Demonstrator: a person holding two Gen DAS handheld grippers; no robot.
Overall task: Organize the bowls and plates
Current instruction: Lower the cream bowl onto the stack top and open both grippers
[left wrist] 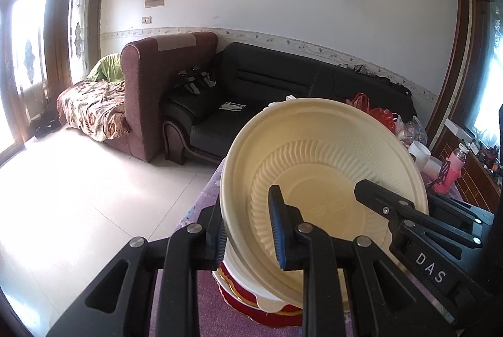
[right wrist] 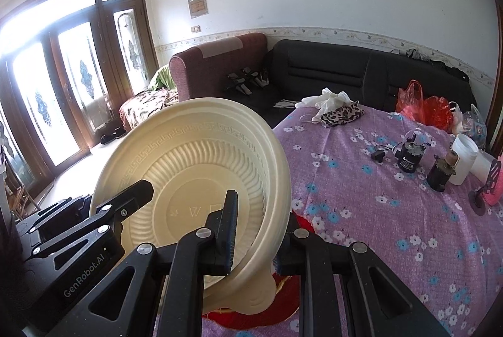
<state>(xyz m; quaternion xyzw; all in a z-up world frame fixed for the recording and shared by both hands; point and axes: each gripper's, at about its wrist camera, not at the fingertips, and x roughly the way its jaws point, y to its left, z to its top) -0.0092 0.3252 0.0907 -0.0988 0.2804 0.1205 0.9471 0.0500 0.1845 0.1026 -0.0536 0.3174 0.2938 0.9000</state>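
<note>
A cream ribbed disposable bowl (left wrist: 327,161) is held tilted on edge, its inside facing both cameras; it also shows in the right wrist view (right wrist: 195,161). My left gripper (left wrist: 250,230) straddles its left rim, one finger inside and one outside. My right gripper (right wrist: 256,239) straddles its right rim the same way. Each gripper shows in the other's view on the far rim. Below the bowl lie more cream bowls (left wrist: 270,296) on a red gold-rimmed plate (left wrist: 267,316), which also shows in the right wrist view (right wrist: 283,305).
The table wears a purple floral cloth (right wrist: 377,227). On it sit a leopard-print pouch (right wrist: 341,114), white gloves (right wrist: 330,96), a small black device (right wrist: 408,156), a dark bottle (right wrist: 441,173), a white cup (right wrist: 463,157) and red bags (right wrist: 424,104). Sofas stand behind.
</note>
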